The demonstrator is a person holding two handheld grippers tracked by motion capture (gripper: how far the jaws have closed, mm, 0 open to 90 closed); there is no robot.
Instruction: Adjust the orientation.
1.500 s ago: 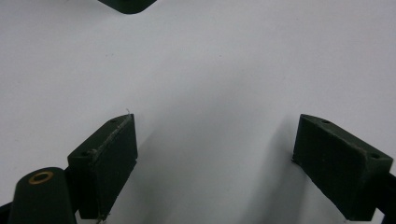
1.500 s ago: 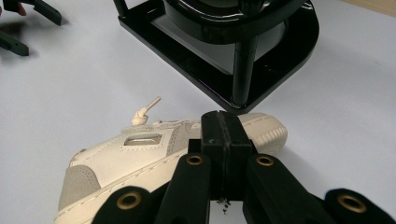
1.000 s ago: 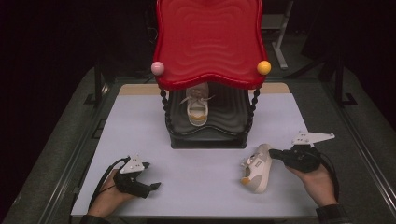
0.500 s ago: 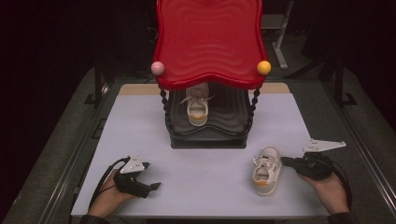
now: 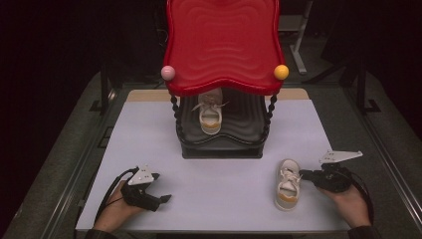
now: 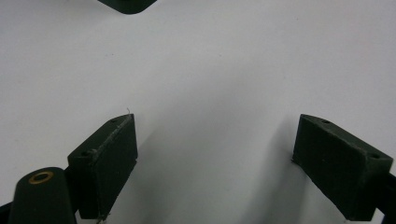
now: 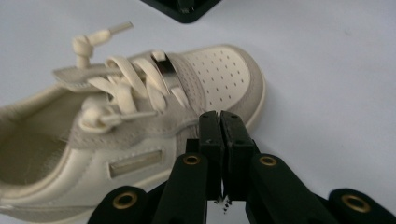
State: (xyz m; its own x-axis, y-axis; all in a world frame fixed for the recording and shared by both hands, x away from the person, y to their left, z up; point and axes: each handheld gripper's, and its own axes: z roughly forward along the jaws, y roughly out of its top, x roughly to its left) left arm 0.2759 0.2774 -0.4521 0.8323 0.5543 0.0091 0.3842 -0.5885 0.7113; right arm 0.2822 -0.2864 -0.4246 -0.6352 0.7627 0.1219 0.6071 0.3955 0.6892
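A: Entry, high view. Cream shoe (image 5: 288, 185) lies on the white bench (image 5: 224, 184) at about 5 o'clock from the black rack (image 5: 221, 142), sole down, toe toward 12, orange heel toward 6.

B: Right tongs (image 5: 301, 175)?

A: They sit at 3 o'clock of that shoe, tips right against its side. In the right gripper view the right tongs (image 7: 220, 122) are pressed together, jaw on jaw, nothing pinched between them. Their tips meet the shoe's (image 7: 140, 116) side near the perforated toe; contact or a hair's gap, cannot tell.

B: Left tongs (image 5: 164, 188)?

A: At 7 o'clock of the rack, low on the bench, well apart from the shoe. The left gripper view shows the left tongs (image 6: 215, 158) spread wide over bare white surface, holding nothing.

B: Anything else noted?

A: A second cream shoe (image 5: 210, 113) stands on the rack's lower shelf under the red wavy top (image 5: 224, 45), toe toward 6. Pink ball (image 5: 168, 72) at the top's left corner, orange ball (image 5: 281, 72) at the right.
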